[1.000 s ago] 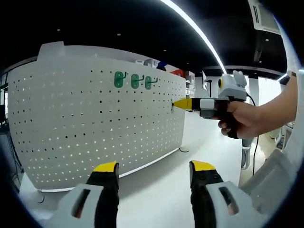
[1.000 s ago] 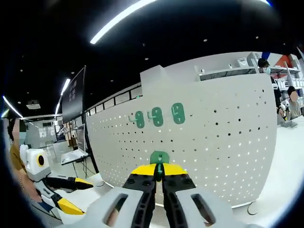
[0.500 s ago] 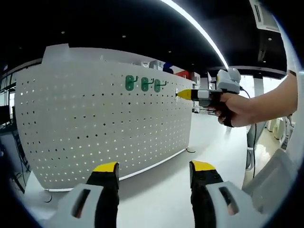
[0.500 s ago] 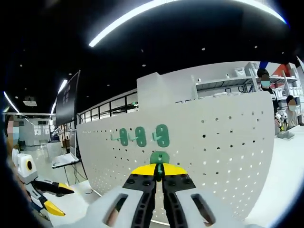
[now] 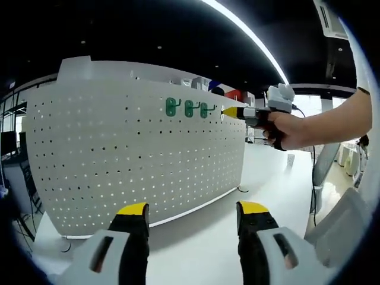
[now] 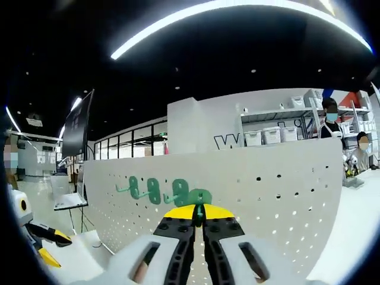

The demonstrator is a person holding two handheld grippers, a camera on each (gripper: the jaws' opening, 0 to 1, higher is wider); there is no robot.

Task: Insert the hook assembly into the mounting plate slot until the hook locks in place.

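Observation:
A white perforated mounting plate stands upright on the table, with three green hooks hung in a row near its top. In the left gripper view my right gripper, held by a hand, has its yellow tip against the plate just right of that row. In the right gripper view my right gripper is shut on a green hook assembly, pressed close to the plate beside the hung hooks. My left gripper stands open and low over the table, holding nothing.
The white tabletop runs in front of the plate. Behind the plate are shelves with bins and people. A dark screen stands at the left. The plate's lower rows of holes are bare.
My right gripper has carried the green hook assembly up the plate, from its mid height to the level of the hung hooks, right beside them. The left gripper stays open.

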